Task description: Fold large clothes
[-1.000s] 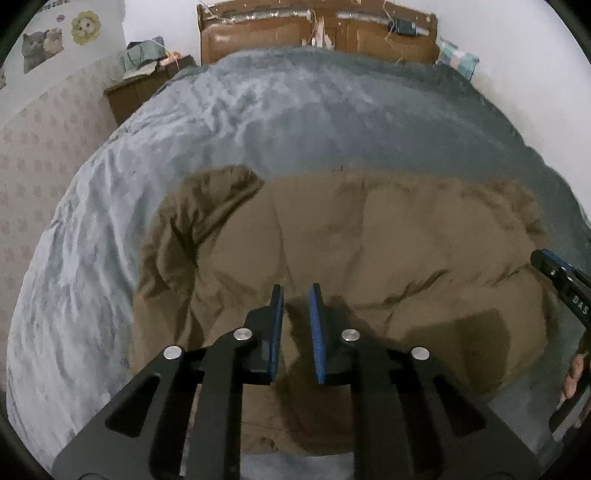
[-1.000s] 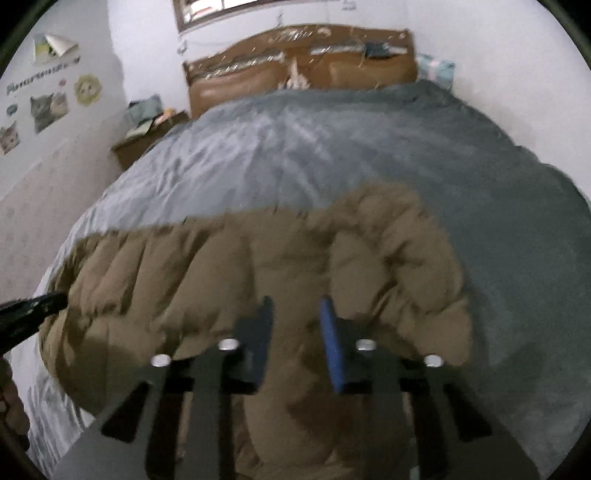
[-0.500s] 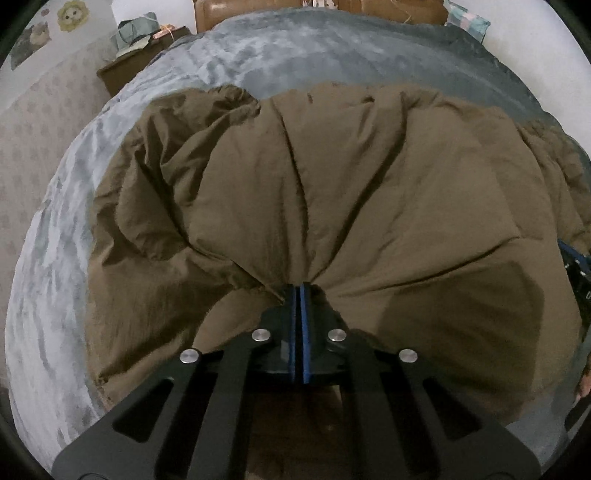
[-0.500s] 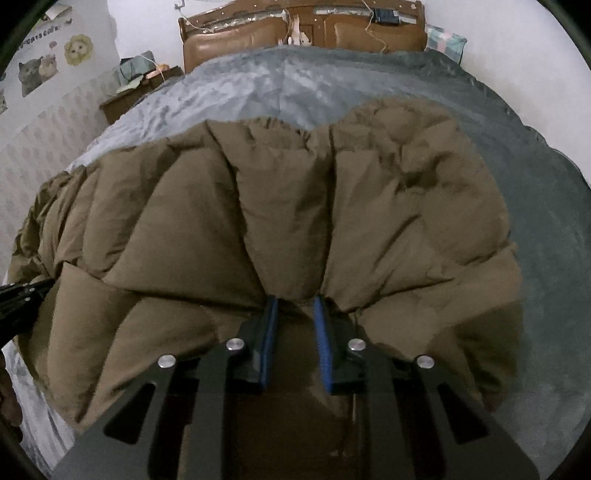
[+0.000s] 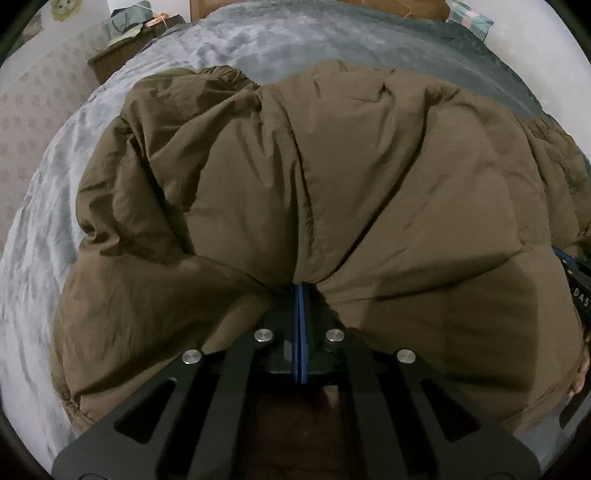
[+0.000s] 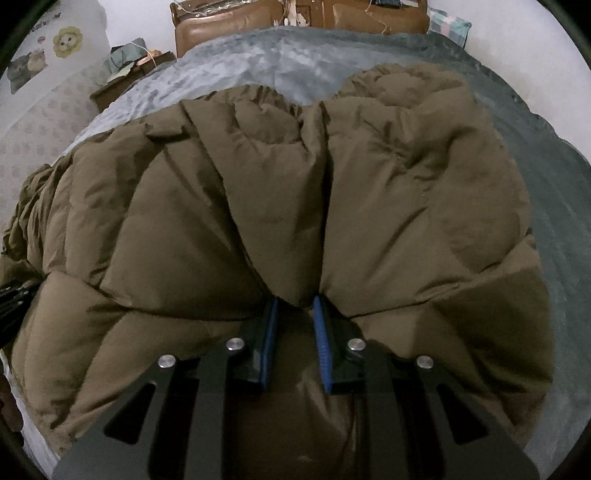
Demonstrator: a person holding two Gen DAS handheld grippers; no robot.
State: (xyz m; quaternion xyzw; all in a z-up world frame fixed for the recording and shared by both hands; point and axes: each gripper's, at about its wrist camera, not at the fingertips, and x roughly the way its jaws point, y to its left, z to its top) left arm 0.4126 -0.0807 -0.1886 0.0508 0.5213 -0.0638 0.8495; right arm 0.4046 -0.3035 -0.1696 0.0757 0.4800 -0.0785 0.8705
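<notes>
A large brown puffer jacket (image 5: 332, 184) lies spread on a grey bed and fills most of both views; it also shows in the right wrist view (image 6: 258, 206). My left gripper (image 5: 300, 286) is shut on the jacket's near edge, the fabric puckering out from the blue pads. My right gripper (image 6: 294, 301) holds a thick fold of the jacket's near edge between its blue pads, jaws a little apart around the padding. The right gripper's tip (image 5: 576, 280) shows at the far right of the left wrist view.
The grey bedspread (image 5: 258, 40) stretches beyond the jacket to a brown headboard (image 6: 295, 18). A wooden nightstand (image 6: 122, 81) with clutter stands at the bed's left. A pillow (image 6: 448, 26) lies at the back right. White walls surround the bed.
Both grippers came down onto the jacket's near edge and closed on it. The jacket fabric now bunches at both grippers and fills more of each view.
</notes>
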